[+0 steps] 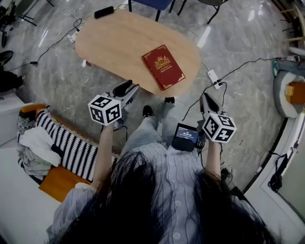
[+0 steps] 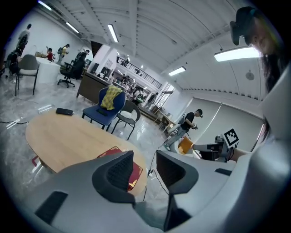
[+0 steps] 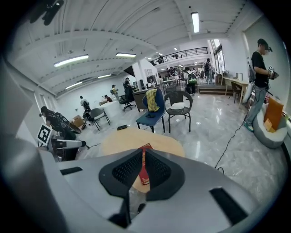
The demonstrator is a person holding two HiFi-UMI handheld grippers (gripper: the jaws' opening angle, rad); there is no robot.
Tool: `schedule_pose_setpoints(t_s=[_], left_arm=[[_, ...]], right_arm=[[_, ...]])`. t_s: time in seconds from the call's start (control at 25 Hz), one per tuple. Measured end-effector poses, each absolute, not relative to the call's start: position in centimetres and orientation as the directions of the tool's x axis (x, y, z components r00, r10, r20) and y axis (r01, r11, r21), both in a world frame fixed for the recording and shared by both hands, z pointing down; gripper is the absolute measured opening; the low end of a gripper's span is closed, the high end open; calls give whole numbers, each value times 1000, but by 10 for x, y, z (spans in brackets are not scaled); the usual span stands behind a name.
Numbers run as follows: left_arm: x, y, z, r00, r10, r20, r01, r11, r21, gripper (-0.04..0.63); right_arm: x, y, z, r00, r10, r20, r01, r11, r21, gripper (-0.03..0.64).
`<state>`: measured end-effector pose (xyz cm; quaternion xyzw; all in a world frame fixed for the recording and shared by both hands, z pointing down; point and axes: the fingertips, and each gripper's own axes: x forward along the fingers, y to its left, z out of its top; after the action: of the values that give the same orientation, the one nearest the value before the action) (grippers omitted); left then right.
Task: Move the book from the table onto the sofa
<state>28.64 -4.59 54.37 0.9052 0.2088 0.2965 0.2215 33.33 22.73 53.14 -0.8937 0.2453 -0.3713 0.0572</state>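
Note:
A dark red book (image 1: 163, 66) with gold print lies flat on the right end of the oval wooden table (image 1: 114, 43). My left gripper (image 1: 129, 87) hovers just off the table's near edge, left of the book, and stands open with nothing between its jaws. In the left gripper view the book (image 2: 136, 174) shows beyond the left gripper (image 2: 145, 160). My right gripper (image 1: 205, 99) is held lower right of the table over the floor, shut and empty. In the right gripper view a strip of the book (image 3: 144, 169) shows past the right gripper (image 3: 143, 160).
A black phone (image 1: 104, 12) lies at the table's far end. A power strip (image 1: 213, 76) and cables run over the floor at right. The sofa (image 1: 62, 183), with a striped blanket (image 1: 71, 145), is at lower left. Chairs (image 2: 107, 109) stand beyond the table.

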Motion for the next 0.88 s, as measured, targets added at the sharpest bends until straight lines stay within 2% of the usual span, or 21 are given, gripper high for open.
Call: schedule_pose_setpoints(t_s=[0.2,0.4,0.64,0.88], left_arm=[[313,-35,560,721,496,484,217,-825,521,155],[339,-28,577,726,469,503,189,-839,510,155],[368,-20,621,680,484,551,190,-842,505,155],[392,-6,670,598,544,588,211,-815,539,155]], right_arm=[[362,234,548,576,-495,650,-385,-866,-319,32],[397,228,572,512,-544,665,-444,-830,-337,32],[430,221,635,374,-582,722,-546,-768,-336,32],[436,221,705,230,-597,768,-533,-738,-414,32]])
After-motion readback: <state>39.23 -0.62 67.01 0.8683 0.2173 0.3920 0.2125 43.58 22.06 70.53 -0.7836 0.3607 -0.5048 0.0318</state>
